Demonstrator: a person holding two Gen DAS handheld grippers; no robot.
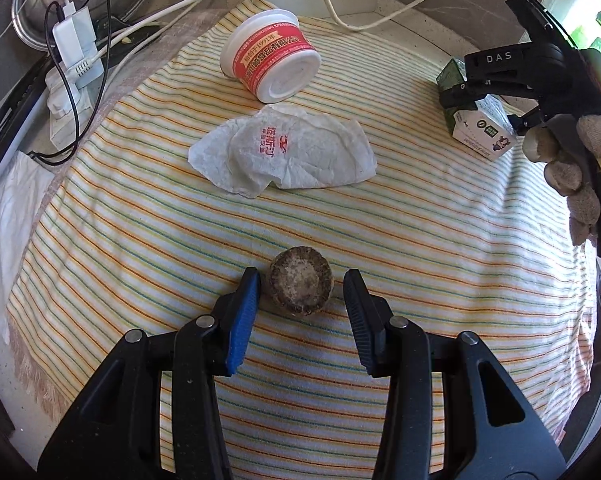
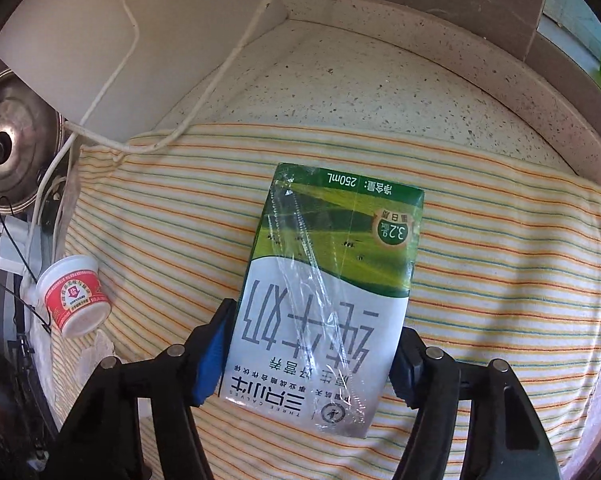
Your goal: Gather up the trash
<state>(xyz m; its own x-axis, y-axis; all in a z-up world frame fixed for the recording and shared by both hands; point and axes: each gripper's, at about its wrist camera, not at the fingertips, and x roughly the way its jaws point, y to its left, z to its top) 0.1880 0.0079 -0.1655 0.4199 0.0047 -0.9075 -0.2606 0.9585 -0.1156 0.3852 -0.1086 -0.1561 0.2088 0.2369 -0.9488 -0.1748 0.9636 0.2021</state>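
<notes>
Right claw (image 2: 312, 348): clenching on the milk carton (image 2: 332, 280).
Left claw (image 1: 300, 300): released, straddling the brown lump (image 1: 300, 286).
Remaining: cup (image 1: 270, 62) and wrapper (image 1: 284, 152) are lying uncollected on the table (image 2: 380, 80).

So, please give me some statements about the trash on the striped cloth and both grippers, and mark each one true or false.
1. The red and white cup lies on its side. True.
2. The right gripper has the milk carton between its fingers. True.
3. The left gripper holds the crumpled paper wrapper. False: the wrapper lies free on the striped cloth; a small round brown object sits between the open fingers.
4. The milk carton stands upright. False: it lies flat on the cloth.
</notes>
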